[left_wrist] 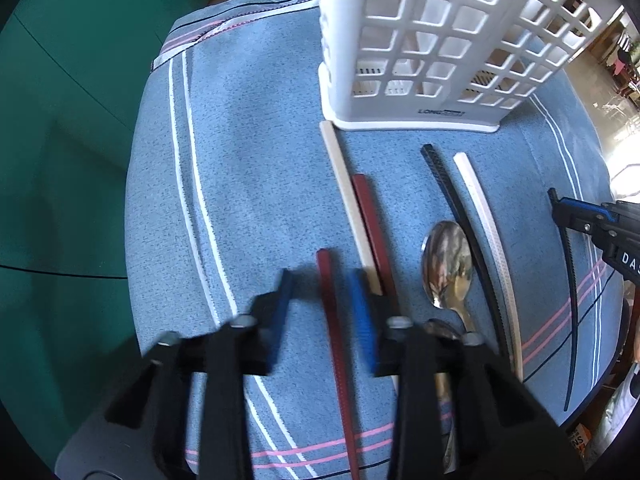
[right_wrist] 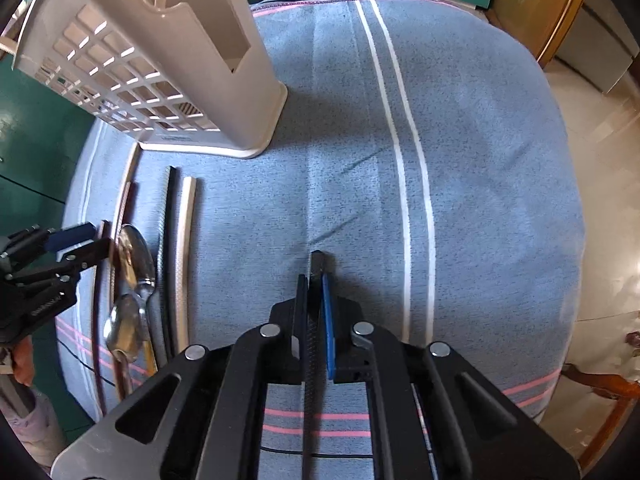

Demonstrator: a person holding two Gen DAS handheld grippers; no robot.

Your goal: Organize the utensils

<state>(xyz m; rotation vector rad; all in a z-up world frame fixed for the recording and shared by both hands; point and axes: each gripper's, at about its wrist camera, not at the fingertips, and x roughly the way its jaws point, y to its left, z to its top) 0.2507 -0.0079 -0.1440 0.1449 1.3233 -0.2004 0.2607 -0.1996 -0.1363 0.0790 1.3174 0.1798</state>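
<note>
My left gripper (left_wrist: pixel 320 280) is open, its blue pads on either side of a dark red chopstick (left_wrist: pixel 336 344) lying on the cloth. My right gripper (right_wrist: pixel 316 284) is shut on a black chopstick (right_wrist: pixel 314 320); it also shows in the left wrist view (left_wrist: pixel 570 280). A cream chopstick (left_wrist: pixel 348 204), a second red chopstick (left_wrist: pixel 372 224), a black chopstick (left_wrist: pixel 452 200), a white chopstick (left_wrist: pixel 484 216) and two metal spoons (left_wrist: pixel 446 260) lie in front of the white lattice utensil holder (left_wrist: pixel 432 40), which also stands at the upper left of the right wrist view (right_wrist: pixel 160 60).
A blue striped cloth (right_wrist: pixel 460 160) covers the table. A green wall (left_wrist: pixel 60 120) runs along the left. The table edge drops to a tiled floor (right_wrist: pixel 600 180) on the right, with a wooden chair (right_wrist: pixel 600 388) nearby.
</note>
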